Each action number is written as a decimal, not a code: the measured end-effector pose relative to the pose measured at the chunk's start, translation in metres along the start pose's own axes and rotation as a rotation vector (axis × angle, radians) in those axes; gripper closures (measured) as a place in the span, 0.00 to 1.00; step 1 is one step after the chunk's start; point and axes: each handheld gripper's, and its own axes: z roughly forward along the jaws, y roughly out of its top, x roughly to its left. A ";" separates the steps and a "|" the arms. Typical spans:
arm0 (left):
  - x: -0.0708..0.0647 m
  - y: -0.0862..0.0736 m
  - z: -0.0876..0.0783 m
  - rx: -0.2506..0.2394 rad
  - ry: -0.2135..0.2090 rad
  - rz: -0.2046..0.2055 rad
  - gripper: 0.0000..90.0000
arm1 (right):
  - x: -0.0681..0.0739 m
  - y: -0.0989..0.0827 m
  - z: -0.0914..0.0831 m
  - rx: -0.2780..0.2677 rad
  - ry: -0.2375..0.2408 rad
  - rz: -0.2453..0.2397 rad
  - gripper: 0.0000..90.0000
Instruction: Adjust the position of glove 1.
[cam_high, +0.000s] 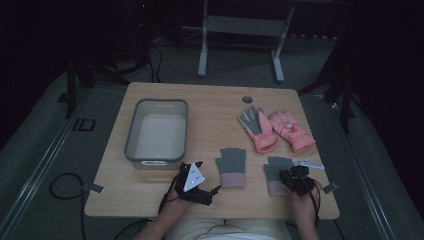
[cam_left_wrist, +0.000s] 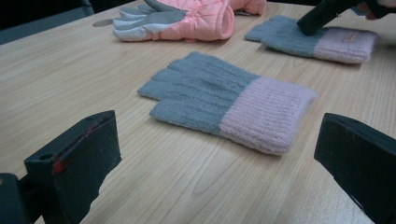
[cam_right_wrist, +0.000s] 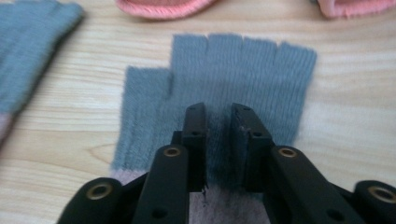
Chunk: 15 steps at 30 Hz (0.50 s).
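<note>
**Right claw down on the near-right knit glove**

Now, going left to right across the table (cam_high: 210, 102): a grey bin (cam_high: 131, 134) sits at the left, with nothing visible inside it. Just in front of it rests the left claw (cam_high: 202, 186), its jaws spread wide with nothing between them, pointing toward the left knit glove (cam_left_wrist: 229, 107), which lies flat a little way ahead of it.

Next over lies the right knit glove (cam_right_wrist: 219, 84), the one being worked on. It sits directly under the right claw (cam_right_wrist: 219, 116), fingers pointing away toward the far side of the table and the cuff nearest the person, so its long axis runs in line with the jaws. The right claw is plainly the nearer one; its jaws stand only slightly apart, down on the grey knit with a strip of it between them, and I cannot tell whether the pads are pinching the fabric.

This glove is fingerless, ribbed grey wool with a pale pink cuff, soft and limp. Beyond it lie two padded pink gloves (cam_high: 277, 130), side by side.
</note>
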 end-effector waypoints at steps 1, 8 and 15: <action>0.000 0.000 0.000 0.000 0.000 -0.002 0.00 | -0.001 0.002 -0.002 -0.005 0.004 -0.014 0.84; 0.000 0.000 0.000 0.002 0.002 -0.001 0.00 | -0.007 0.019 -0.010 -0.005 0.100 -0.232 0.79; 0.000 0.000 0.000 0.003 0.005 -0.006 0.00 | -0.015 0.022 -0.006 0.058 0.107 -0.366 0.73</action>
